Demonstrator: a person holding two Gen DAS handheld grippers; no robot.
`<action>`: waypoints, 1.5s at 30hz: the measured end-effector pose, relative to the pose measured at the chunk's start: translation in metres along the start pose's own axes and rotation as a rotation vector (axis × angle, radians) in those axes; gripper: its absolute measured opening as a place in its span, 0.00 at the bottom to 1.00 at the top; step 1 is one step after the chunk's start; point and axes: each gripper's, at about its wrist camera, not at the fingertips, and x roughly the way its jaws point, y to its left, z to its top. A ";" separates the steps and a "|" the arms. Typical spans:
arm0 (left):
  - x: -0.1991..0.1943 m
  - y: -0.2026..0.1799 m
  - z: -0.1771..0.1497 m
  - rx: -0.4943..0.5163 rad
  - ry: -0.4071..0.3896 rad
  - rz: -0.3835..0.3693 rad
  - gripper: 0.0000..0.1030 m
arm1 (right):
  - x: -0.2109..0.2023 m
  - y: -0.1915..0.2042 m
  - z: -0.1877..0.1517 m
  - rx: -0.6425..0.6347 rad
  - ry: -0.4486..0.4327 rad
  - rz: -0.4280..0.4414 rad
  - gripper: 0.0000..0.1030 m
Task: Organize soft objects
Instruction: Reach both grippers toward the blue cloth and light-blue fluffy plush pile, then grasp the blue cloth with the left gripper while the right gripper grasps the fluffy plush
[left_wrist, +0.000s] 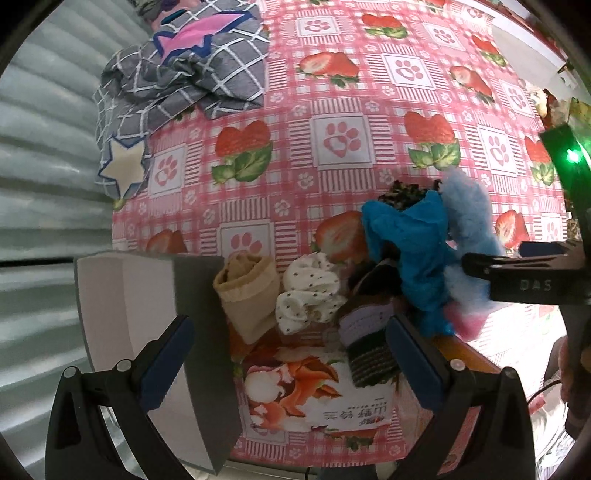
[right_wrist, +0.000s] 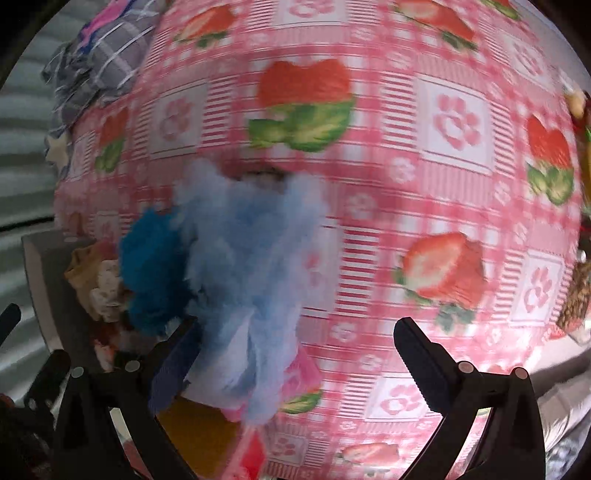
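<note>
The left tongs stand wide apart with nothing between their fingers, hovering over an open cardboard box printed with orange and white food pictures. One finger sits in front of the box's raised grey flap. The right tongs are also spread open and grasp nothing; a fluffy light blue sock lies just against their left finger, not pinched between the pair. The right wrist view is blurred.

Inside the box stand several rolled soft items in a row: a beige roll, a white dotted roll, a dark striped sock with a lilac band, and a bright blue fuzzy sock. The light blue sock, with a pink toe, leans at the box's right edge beside the bright blue one, and a dark speckled item shows behind them.

The box rests on a table covered by a pink checked cloth with strawberries and paw prints. A crumpled grey plaid fabric with star patches lies at the table's far left corner, well apart from the box.
</note>
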 end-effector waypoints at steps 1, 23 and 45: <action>0.000 -0.003 0.002 0.005 0.000 0.000 1.00 | -0.001 -0.010 -0.001 0.015 -0.006 -0.007 1.00; 0.010 -0.058 0.043 0.136 -0.001 0.012 1.00 | 0.008 -0.013 0.019 -0.010 -0.113 -0.055 1.00; 0.074 -0.096 0.062 0.187 0.181 -0.019 0.94 | 0.030 -0.029 0.037 0.045 -0.118 -0.164 1.00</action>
